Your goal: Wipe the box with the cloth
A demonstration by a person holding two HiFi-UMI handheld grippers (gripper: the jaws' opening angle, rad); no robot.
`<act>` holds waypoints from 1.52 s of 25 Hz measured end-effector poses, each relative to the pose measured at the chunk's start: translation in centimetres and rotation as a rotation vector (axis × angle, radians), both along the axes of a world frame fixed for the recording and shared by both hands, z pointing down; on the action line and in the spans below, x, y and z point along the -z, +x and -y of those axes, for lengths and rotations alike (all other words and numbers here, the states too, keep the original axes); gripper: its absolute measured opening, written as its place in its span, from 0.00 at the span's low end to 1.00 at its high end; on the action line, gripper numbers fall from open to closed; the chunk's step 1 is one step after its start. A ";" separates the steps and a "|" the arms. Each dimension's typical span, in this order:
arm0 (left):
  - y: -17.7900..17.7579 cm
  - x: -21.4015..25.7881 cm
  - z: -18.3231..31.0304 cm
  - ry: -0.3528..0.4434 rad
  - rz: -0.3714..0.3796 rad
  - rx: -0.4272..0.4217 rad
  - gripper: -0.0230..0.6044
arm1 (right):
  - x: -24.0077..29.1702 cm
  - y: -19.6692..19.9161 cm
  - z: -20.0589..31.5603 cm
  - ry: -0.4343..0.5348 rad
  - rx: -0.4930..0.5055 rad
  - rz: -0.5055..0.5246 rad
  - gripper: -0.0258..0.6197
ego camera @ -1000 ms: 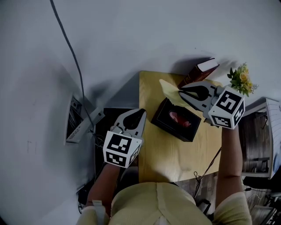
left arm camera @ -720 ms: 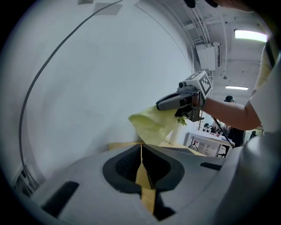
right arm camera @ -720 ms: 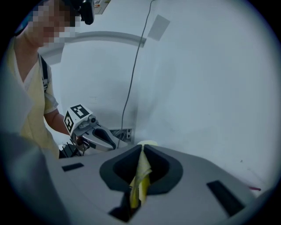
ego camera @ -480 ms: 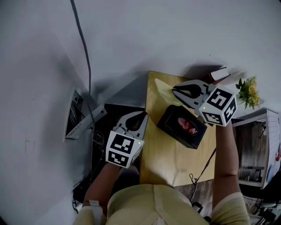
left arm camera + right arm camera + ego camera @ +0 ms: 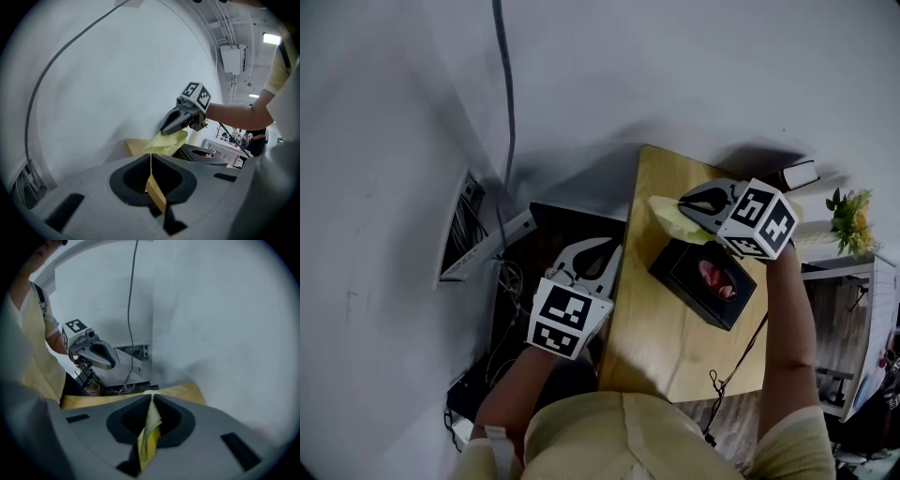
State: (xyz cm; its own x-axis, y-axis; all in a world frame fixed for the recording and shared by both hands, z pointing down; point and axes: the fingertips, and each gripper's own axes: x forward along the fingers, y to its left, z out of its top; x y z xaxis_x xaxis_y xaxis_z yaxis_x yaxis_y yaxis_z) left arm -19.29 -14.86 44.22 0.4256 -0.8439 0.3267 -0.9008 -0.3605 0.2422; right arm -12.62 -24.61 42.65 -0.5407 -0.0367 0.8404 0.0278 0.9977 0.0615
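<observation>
Head view: the right gripper [image 5: 684, 202] pinches a soft yellow cloth [image 5: 673, 217], lower than a second ago. The glossy black box [image 5: 712, 281] sits just under it on the wooden surface [image 5: 661, 328]. A book [image 5: 800, 174] and flowers [image 5: 851, 220] lie behind it.

Left gripper view: the left gripper [image 5: 151, 161] is closed and empty, with the box ahead of it.

Right gripper view: the crumpled cloth is clamped between the jaws.

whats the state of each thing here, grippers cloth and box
left gripper, shut, beside the table
right gripper, shut on the cloth
cloth, crumpled, hanging at the box's far corner
box, flat on the table, top opening uncovered
</observation>
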 end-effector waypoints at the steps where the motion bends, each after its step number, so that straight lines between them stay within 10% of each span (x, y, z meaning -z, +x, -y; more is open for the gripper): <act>1: -0.1 -0.2 0.0 -0.005 -0.002 0.002 0.08 | -0.8 0.1 0.0 -0.002 0.018 -0.036 0.10; 19: 0.1 -1.6 -0.2 -0.033 -0.018 0.016 0.08 | -6.2 2.1 -3.1 -0.056 0.337 -0.452 0.10; 38: -0.4 -1.4 -3.4 -0.038 -0.007 0.078 0.08 | -6.5 0.4 -10.6 -0.192 0.555 -0.467 0.10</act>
